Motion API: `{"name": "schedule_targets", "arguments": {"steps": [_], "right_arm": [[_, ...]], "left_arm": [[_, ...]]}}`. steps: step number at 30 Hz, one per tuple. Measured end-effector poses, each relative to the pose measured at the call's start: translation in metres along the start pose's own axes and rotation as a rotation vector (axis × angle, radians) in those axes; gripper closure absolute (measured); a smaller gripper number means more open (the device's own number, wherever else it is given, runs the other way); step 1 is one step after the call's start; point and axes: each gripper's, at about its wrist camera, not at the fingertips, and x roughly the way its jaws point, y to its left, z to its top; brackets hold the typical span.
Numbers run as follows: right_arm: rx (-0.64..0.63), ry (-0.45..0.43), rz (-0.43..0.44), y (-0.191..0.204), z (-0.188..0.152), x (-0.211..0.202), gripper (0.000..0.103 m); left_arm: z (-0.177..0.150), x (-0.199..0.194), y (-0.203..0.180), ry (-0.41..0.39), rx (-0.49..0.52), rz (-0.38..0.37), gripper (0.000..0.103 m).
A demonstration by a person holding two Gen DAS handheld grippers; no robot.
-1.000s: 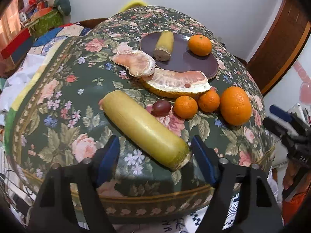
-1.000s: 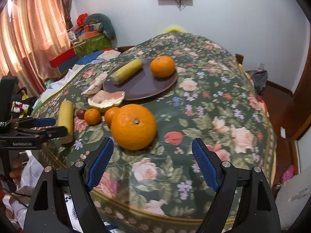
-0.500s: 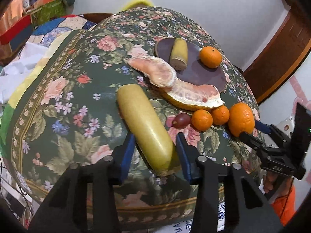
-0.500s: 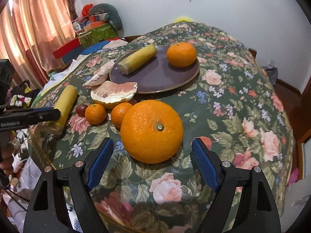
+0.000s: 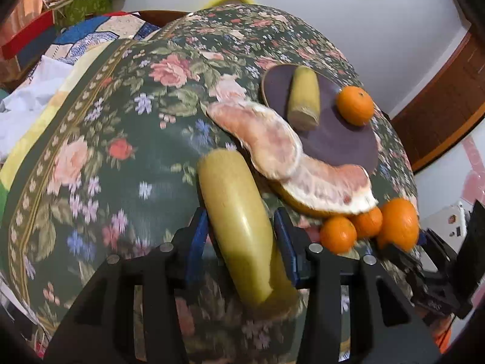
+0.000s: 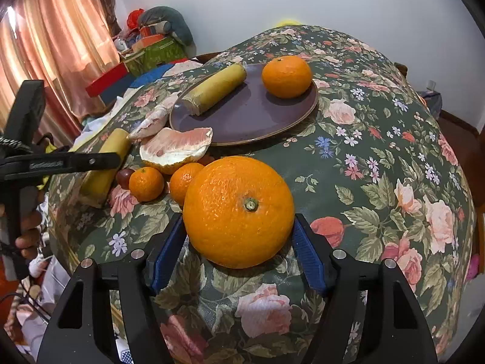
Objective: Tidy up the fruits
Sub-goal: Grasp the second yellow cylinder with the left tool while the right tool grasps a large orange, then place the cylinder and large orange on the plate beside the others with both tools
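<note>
Fruit is partly sorted: the purple plate [image 6: 242,121], smooth and round, already carries one yellow-green cylinder piece [image 6: 216,88] and one mandarin [image 6: 286,75], toward the far side of the table [image 6: 379,157]. Left to move, I judge: the long waxy yellow-green fruit [image 5: 239,221], two pomelo pieces [image 5: 272,142] with pale pink, fibrous flesh, two small mandarins [image 6: 146,183], a dark grape [image 6: 124,178] and the big dimpled orange [image 6: 239,212], all near the table's front edge. The left gripper [image 5: 241,242] is closed around the long fruit, pads touching its sides. The right gripper [image 6: 239,251] is open, its pads flanking the big orange, contact unclear. A floral cloth covers the table.
</note>
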Motion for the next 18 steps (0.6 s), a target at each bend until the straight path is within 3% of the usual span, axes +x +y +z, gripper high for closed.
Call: {"name": "schedule_targets", "arguments": {"steps": [9, 18], "right_arm": [[0.013, -0.018, -0.007, -0.002, 0.004, -0.004, 0.038], [0.033, -0.088, -0.035, -0.012, 0.02, -0.022, 0.039]], "left_arm": [[0.004, -0.001, -0.003, -0.027, 0.02, 0.027, 0.06], [0.002, -0.052, -0.028, -0.15, 0.119, 0.018, 0.066]]}}
